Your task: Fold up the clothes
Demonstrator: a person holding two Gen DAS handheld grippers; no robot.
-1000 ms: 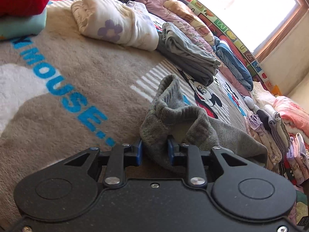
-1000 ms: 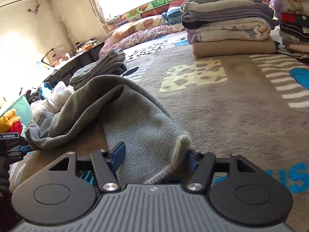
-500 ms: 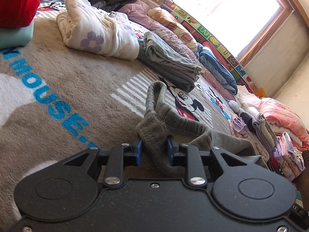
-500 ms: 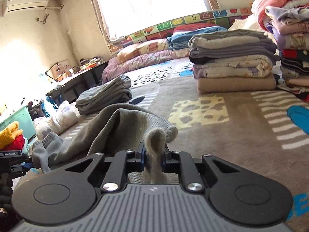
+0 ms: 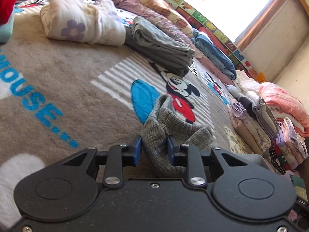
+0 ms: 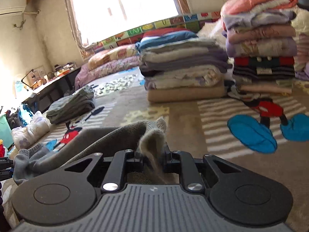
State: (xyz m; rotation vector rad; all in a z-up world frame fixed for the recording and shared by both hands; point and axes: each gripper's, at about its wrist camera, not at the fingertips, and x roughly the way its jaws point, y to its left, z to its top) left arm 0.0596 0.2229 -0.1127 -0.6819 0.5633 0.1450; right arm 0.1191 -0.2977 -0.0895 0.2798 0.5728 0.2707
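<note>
Holding grey knit garment (image 5: 166, 133) by two bunched edges, just above the cartoon blanket (image 5: 58, 73): left tool (image 5: 153, 149) and right tool (image 6: 152, 157) both clamped on it. Risk, I'd judge: thin pinch slips, fold goes skewed. Folded stacks (image 6: 183, 73) near.

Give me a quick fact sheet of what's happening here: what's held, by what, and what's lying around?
Held item: grey knit garment
Left gripper: shut on one bunched end
Right gripper: shut on another edge
Surface: cartoon-mouse blanket
Nearby: folded grey clothes; white floral bundle
Ahead of right gripper: two stacks of folded clothes
Fold status: garment bunched, not yet folded flat
</note>
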